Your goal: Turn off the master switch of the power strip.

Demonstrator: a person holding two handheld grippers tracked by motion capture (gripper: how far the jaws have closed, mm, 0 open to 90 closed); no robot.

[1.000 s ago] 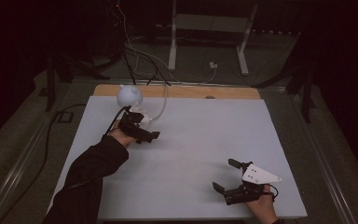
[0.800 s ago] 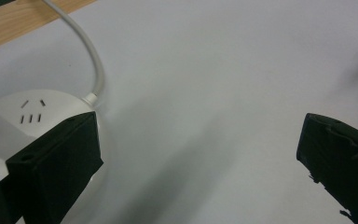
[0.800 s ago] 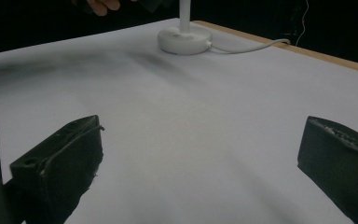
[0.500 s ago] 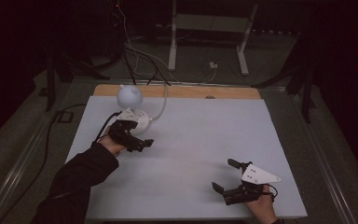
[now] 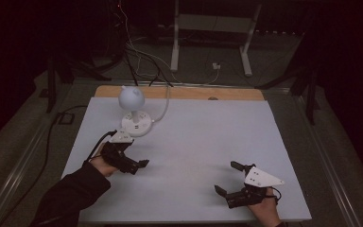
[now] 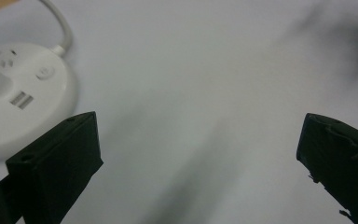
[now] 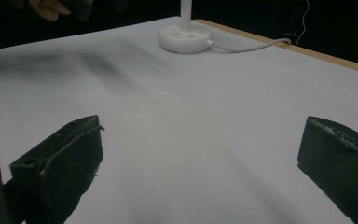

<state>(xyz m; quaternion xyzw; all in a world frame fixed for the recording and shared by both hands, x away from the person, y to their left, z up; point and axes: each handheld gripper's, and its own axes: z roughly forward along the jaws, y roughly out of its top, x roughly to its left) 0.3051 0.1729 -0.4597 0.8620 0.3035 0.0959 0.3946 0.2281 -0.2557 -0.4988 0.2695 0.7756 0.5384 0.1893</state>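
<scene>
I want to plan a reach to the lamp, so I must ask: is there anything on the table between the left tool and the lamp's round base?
Nothing visible stands between them. The left tool, jaws open, sits just in front of the lamp base, with only bare white table surface in the gap.

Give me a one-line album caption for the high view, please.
Two hand-held grippers, left and right, hover open over a white table beside a small white lamp.
</scene>
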